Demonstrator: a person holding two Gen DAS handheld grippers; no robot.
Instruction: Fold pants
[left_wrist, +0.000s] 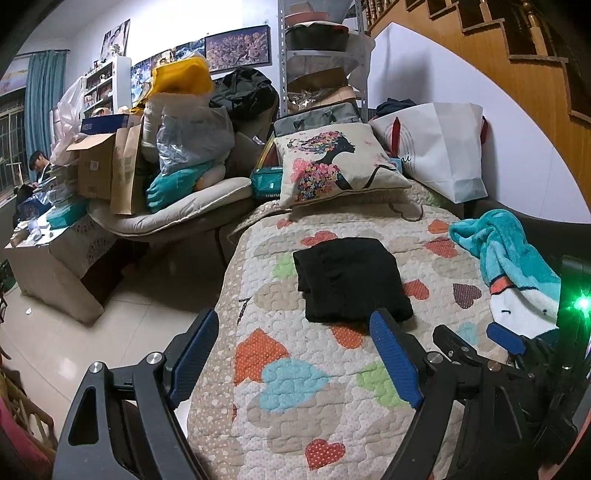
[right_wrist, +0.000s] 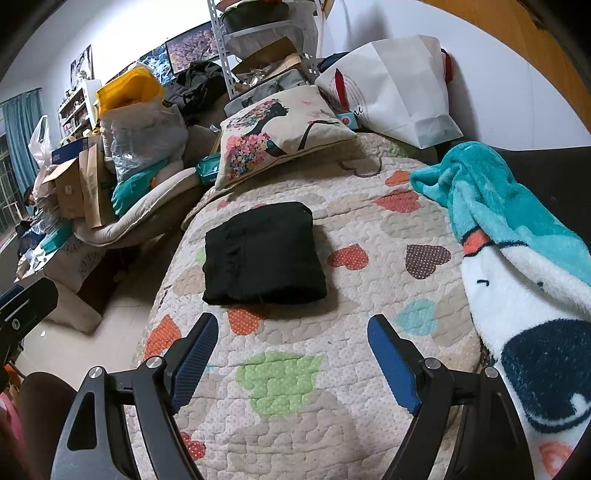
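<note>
Grippers apart and empty – left (left_wrist: 293, 352), right (right_wrist: 291, 354) – above the quilt (right_wrist: 295, 424). Ahead, pants (right_wrist: 264, 254) folded into a compact black block, flat on the quilt. Beyond, pillow (right_wrist: 284, 129), white bag (right_wrist: 402, 88) with contents hidden; blanket (right_wrist: 517, 240) at right.

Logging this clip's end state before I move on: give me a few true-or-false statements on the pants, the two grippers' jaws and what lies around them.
1. The black fabric pants lie folded into a compact rectangle on the heart-patterned quilted cover. True.
2. The right gripper is clamped on the pants. False: its jaws stand open, short of the pants and holding nothing.
3. The left gripper has open jaws. True.
4. The teal and white fleece blanket lies on top of the pants. False: it lies apart, at the cover's right edge.
5. The floral silhouette cushion lies beyond the pants. True.
</note>
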